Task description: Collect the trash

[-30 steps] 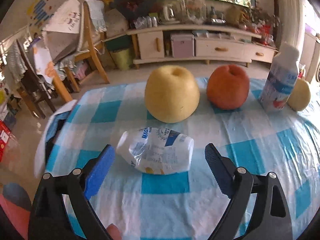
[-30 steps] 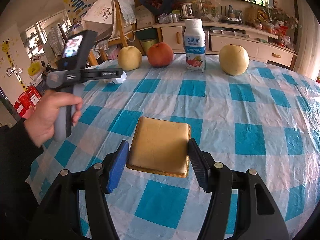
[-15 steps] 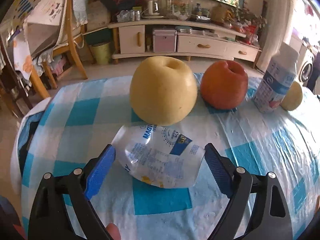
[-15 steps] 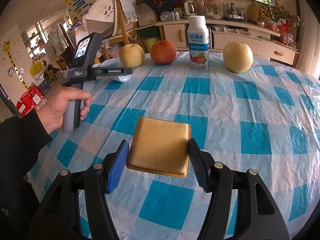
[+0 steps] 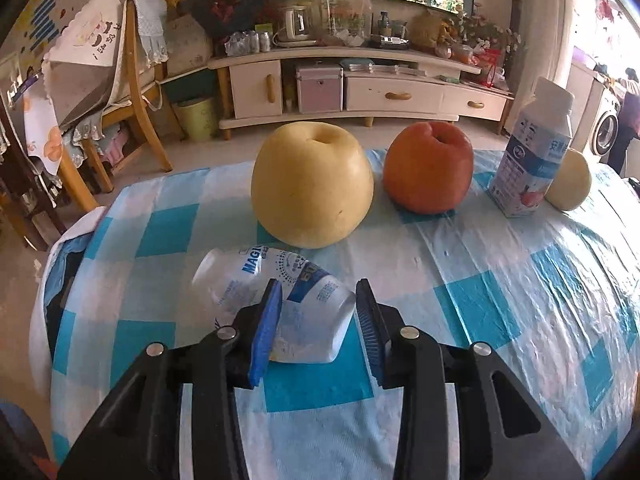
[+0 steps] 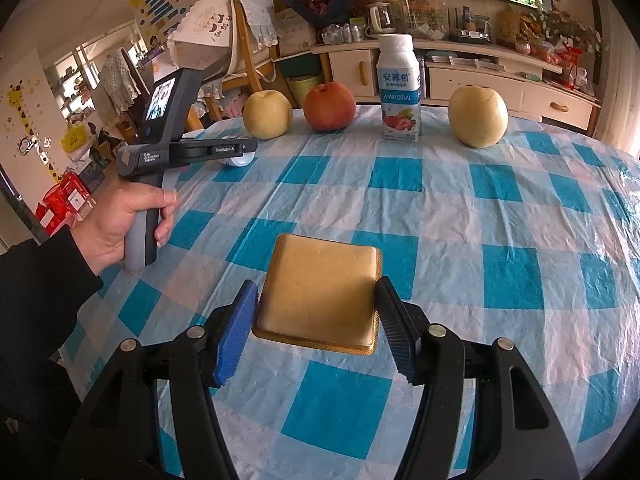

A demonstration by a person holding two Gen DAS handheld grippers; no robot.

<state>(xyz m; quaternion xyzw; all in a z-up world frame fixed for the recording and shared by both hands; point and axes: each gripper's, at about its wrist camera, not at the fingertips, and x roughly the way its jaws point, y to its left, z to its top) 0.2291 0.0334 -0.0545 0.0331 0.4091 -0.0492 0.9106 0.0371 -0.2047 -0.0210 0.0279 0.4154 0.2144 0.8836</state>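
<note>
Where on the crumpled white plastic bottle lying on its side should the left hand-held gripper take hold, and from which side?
Across the wider bottom end of the crumpled white plastic bottle, coming from the near side, above and behind it. It lies sideways, neck to the left, so its flattened body fits between the closing jaws of the left hand-held gripper.

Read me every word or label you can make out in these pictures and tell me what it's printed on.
"MAGI", cut off: crushed plastic bottle lying between the left gripper's fingers.
"安慕希" and "AMBROSIAL": upright yogurt drink bottle.
"GenRobot.AI": side of the left gripper.
Too small to read: the bottles' fine print, the gripper's small white lettering, the wall screen.
No text: the gold tray.
</note>
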